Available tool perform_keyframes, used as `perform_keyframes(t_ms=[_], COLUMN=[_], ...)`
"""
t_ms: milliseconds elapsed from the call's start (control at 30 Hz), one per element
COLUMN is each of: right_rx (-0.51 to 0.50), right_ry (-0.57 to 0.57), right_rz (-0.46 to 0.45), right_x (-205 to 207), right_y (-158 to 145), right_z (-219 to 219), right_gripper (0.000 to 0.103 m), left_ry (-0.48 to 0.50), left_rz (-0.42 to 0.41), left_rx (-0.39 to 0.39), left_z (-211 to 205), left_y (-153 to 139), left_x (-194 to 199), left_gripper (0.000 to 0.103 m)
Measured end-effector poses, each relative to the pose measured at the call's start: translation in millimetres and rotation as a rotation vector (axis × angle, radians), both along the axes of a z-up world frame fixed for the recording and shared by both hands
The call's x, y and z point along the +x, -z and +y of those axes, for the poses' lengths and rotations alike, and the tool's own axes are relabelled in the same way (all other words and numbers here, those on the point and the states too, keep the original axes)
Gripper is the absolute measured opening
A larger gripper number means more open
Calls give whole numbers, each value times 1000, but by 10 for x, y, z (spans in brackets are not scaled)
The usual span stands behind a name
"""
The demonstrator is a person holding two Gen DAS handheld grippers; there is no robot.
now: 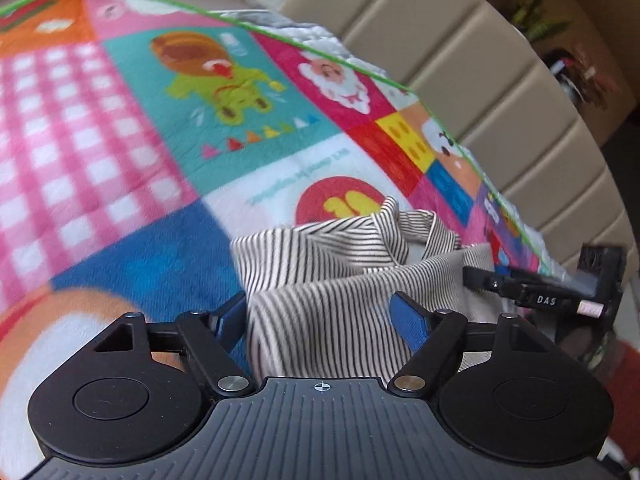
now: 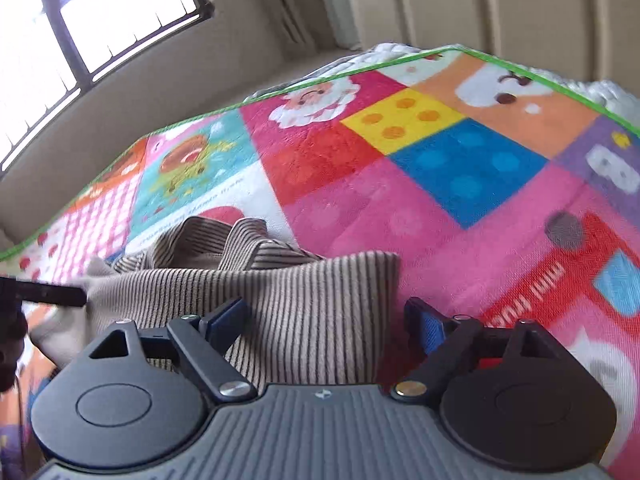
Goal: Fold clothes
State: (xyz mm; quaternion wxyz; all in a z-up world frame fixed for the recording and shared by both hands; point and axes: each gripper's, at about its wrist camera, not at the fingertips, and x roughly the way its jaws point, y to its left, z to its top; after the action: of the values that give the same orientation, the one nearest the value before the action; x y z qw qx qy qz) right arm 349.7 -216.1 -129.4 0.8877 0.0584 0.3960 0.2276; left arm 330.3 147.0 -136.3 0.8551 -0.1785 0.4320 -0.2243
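A striped garment [image 1: 320, 280], knitted in fine ribs of cream and dark grey, is seen bunched at the near part of a patchwork play blanket [image 1: 120, 120]. Its cloth is soft and thin; loose ridges and a hollow are formed in it, and one pointed flap is raised at its far edge. In the right wrist view the same garment [image 2: 304, 312] is shown with a straight, squared edge on its right side and rumpled folds behind.

The left gripper [image 1: 320, 316] is held with its blue-padded fingers [image 1: 412, 320] spread wide apart, and the striped cloth is seen lying between them; whether a pad touches the cloth cannot be told. The right gripper [image 2: 324, 320] is likewise spread, its left pad over the cloth and its right pad over the bare blanket just beside the garment's edge. Nothing is clamped by either.

The blanket [image 2: 440, 200] is fleecy and matt, printed in bright squares of pink gingham, teal, red, yellow and blue with cartoon figures, and is bound by a thin green hem. Beyond it a beige padded headboard [image 1: 480, 60] with vertical channels is seen, and a dark-framed window [image 2: 80, 20] is shown in the right wrist view.
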Motion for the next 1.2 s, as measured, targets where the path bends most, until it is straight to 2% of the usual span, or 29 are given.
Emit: perform_keyframes(t_ms=[33, 67, 133, 167, 267, 400, 500, 633, 733, 867, 967, 1000, 1033, 1067, 1100, 1133, 1200], right_rx=[-3, 7, 18, 21, 20, 29, 11, -45, -74, -167, -269, -302, -336, -363, -386, -401, -424], right_ry=[-26, -40, -45, -46, -45, -18, -34, -80, -108, -150, -196, -211, -226, -233, -236, -236, -226], right_rz=[-10, -10, -2, 3, 2, -58, -113, -164, -180, -149, -116, -105, -104, -109, -115, -121, -142], right_x=[17, 46, 135, 181, 316, 411, 231, -247, -660, -1208, -1601, -1732, -1852, -1946, -2032, -2089, -2179], right_y=[-8, -21, -58, -76, -155, -508, -801, -1039, -1128, -1080, -964, -926, -896, -889, -888, -899, -948], right_z=[41, 62, 102, 122, 181, 117, 47, 12, 21, 64, 120, 138, 151, 146, 137, 122, 100], right_gripper=[73, 55, 35, 31, 23, 21, 21, 20, 20, 12, 12, 12, 12, 12, 12, 16, 34], left_ry=[15, 27, 36, 39, 63, 110, 196, 261, 260, 221, 181, 166, 148, 129, 110, 90, 52], left_rz=[-22, -40, -48, -49, -77, -194, -271, -261, -233, -163, -112, -100, -89, -78, -66, -55, -32], left_rx=[19, 32, 32, 36, 93, 119, 174, 269, 324, 427, 480, 483, 462, 426, 384, 331, 219], left_z=[-52, -97, -151, -181, -318, -455, -527, -496, -393, -246, -103, -45, 24, 91, 156, 207, 257], left_y=[4, 8, 9, 6, -120, -608, -934, -1029, -997, -886, -826, -826, -846, -876, -911, -956, -1024], left_x=[42, 87, 207, 274, 477, 531, 266, -222, -583, -961, -1190, -1256, -1311, -1357, -1402, -1436, -1478], left_gripper=[72, 67, 43, 33, 30, 28, 28, 28, 28, 30, 33, 33, 39, 49, 53, 59, 68])
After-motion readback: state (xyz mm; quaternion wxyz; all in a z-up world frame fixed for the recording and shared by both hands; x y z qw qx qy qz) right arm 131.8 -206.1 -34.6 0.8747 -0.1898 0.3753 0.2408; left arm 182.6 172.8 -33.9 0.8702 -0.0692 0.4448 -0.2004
